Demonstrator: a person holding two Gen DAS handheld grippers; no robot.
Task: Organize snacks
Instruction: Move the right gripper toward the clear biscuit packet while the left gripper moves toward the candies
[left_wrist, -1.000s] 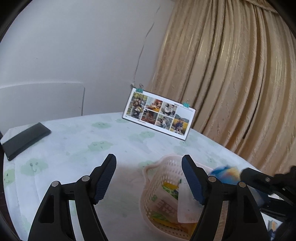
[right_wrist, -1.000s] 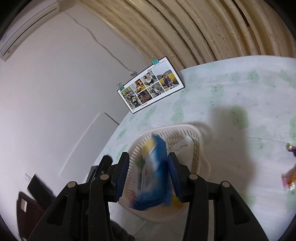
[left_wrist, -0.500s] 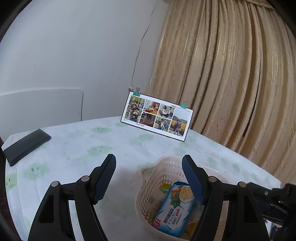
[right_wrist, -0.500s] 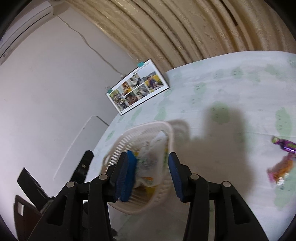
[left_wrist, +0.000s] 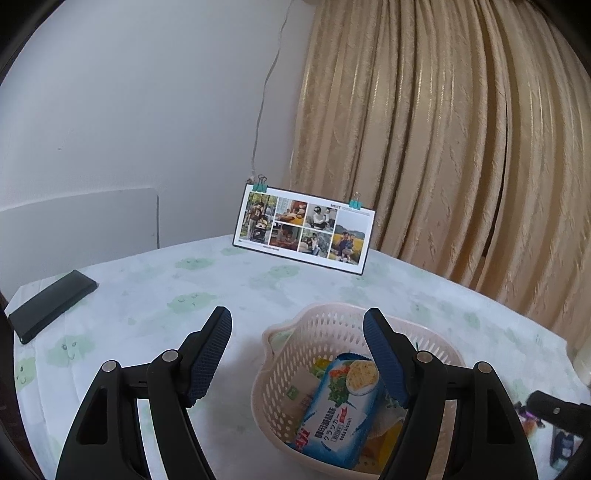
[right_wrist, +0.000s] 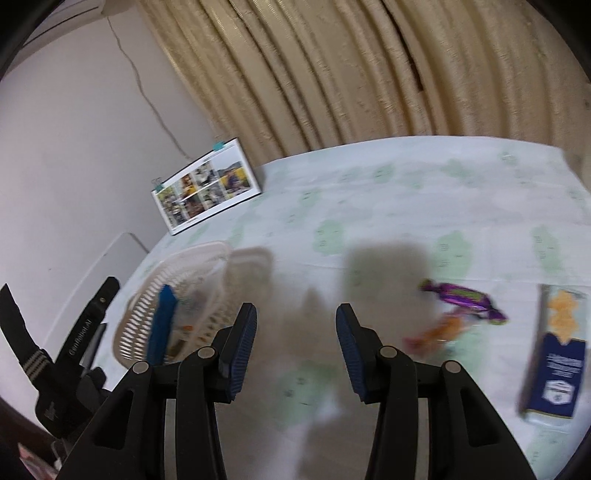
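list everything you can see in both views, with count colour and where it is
basket: 1, pale pink plastic, on the table by the left gripper
cracker pack: 1, blue, leaning inside the basket on other snacks
purple candy: 1, purple wrapper, on the table right of the right gripper
orange candy: 1, orange, blurred, just below the purple candy
snack box: 1, dark blue and white, flat near the right edge
photo card: 1, white with colour photos, standing at the back with two clips
black case: 1, black, at the far left
tablecloth: 1, white with green prints
curtain: 1, beige, behind the table
left gripper: black, blue pads, open, empty
right gripper: black, blue pads, open, empty
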